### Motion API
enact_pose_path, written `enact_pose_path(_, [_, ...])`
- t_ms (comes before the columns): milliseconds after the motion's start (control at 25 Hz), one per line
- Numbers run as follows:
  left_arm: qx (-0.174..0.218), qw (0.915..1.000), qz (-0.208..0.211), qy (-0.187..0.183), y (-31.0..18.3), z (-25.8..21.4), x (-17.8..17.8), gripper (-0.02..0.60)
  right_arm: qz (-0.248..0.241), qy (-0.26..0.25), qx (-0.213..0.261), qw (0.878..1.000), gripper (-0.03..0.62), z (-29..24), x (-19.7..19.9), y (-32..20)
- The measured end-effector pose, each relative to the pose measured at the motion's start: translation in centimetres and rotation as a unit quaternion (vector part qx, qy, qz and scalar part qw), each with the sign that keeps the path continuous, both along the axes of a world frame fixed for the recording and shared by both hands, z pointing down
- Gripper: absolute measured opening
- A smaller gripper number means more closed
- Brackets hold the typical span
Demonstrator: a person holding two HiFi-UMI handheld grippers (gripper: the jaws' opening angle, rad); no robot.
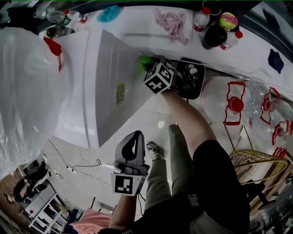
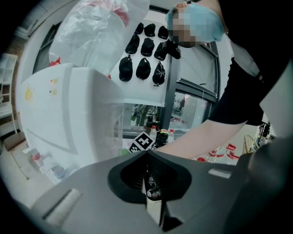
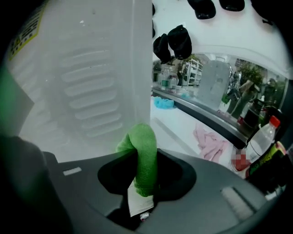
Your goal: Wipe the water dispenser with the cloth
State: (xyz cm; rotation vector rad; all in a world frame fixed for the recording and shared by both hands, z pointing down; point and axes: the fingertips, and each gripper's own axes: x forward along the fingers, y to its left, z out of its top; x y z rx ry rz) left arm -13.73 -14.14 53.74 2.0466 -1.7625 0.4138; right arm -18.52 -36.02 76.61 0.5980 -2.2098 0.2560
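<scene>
Head view: the tall white plastic water dispenser [image 1: 114,82] stands beside the white worktop [image 1: 137,20]. The right tongs [image 1: 151,65] hold a folded green terry cloth [image 1: 145,61] at the top edge of the dispenser's grey-lit side panel. The left tongs [image 1: 133,141] hang lower, well apart from the dispenser, above the tiled floor [image 1: 87,178].

Left gripper view: the left tongs are pressed together with nothing between them.

Right gripper view: the right tongs pinch the green cloth, and its fold bulges towards the ribbed white panel.

White counter [image 1: 137,22]: pink cloth [image 1: 172,23], teal cloth [image 1: 109,13], several bottles [image 1: 214,35] resting on top
</scene>
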Motion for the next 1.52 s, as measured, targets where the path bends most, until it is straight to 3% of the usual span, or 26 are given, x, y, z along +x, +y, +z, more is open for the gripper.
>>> enact_pose_path(200, [-0.001, 1.0000, 0.004, 0.000, 0.1, -0.1, 0.0, 0.003, 0.023, 0.006, 0.005, 1.000, 0.109, -0.2, 1.0, -1.7])
enact_pose_path(360, [0.006, 0.9999, 0.012, 0.001, 0.4, -0.9, -0.1, 0.003, 0.039, -0.011, 0.002, 0.999, 0.109, -1.5, 2.4, 0.0])
enact_pose_path(760, [0.043, 0.9972, 0.061, -0.007, 3.5, -5.1, 0.4, 0.003, 0.105, -0.067, 0.008, 0.992, 0.109, -8.0, 8.2, 8.7])
enact_pose_path(1080, [0.060, 0.9940, 0.089, -0.020, 9.6, -9.2, 0.5, 0.002, 0.139, -0.106, 0.017, 0.984, 0.109, -15.0, 11.1, 18.3])
enact_pose_path(1520, [0.098, 0.9910, 0.091, -0.013, 14.7, -13.7, -1.6, 0.002, 0.183, -0.160, 0.066, 0.968, 0.109, -25.7, 13.7, 26.9])
